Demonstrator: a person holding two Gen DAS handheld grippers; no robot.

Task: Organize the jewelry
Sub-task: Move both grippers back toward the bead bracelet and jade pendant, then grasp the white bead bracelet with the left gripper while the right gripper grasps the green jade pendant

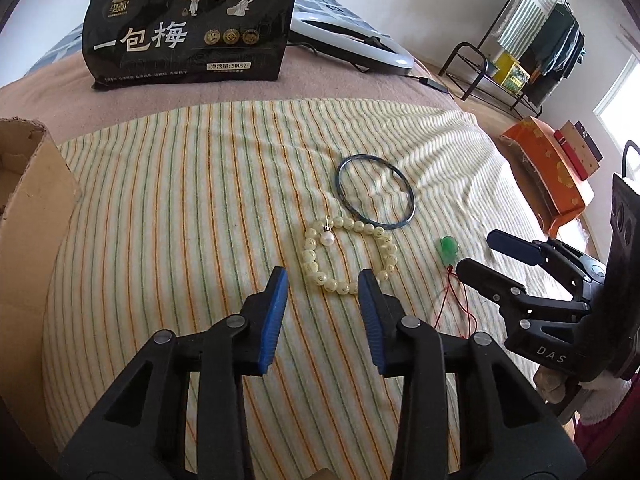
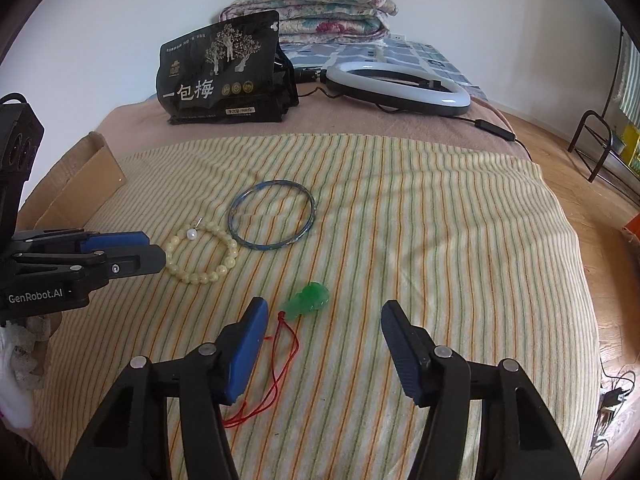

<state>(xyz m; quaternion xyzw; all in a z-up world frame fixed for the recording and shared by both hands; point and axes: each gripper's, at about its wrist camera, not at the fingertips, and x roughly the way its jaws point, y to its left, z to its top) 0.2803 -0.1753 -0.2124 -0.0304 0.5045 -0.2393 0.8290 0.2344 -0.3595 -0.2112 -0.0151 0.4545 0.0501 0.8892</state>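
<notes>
Jewelry lies on a striped towel (image 1: 180, 200) on a bed. A cream bead bracelet (image 1: 310, 258) (image 2: 192, 278) has a pearl earring (image 1: 327, 238) (image 2: 192, 234) resting inside its loop. A dark blue bangle (image 1: 380, 224) (image 2: 313, 210) touches its far side. My left gripper (image 1: 323, 280) (image 2: 152, 248) is open, its tips either side of the bracelet's near arc, with gaps showing at both pads. A green pendant (image 1: 448, 246) (image 2: 308, 298) on a red cord (image 2: 280, 360) lies just ahead of my open right gripper (image 2: 325, 310) (image 1: 476, 251); the cord runs beside its left finger.
A cardboard box (image 1: 32, 200) (image 2: 80, 184) stands at the towel's left edge. Behind the towel are a black snack bag (image 1: 188, 20) (image 2: 224, 76), a ring light (image 2: 400, 92) with its cable, and a folded quilt (image 2: 320, 8). An orange box (image 1: 548, 168) sits right of the bed.
</notes>
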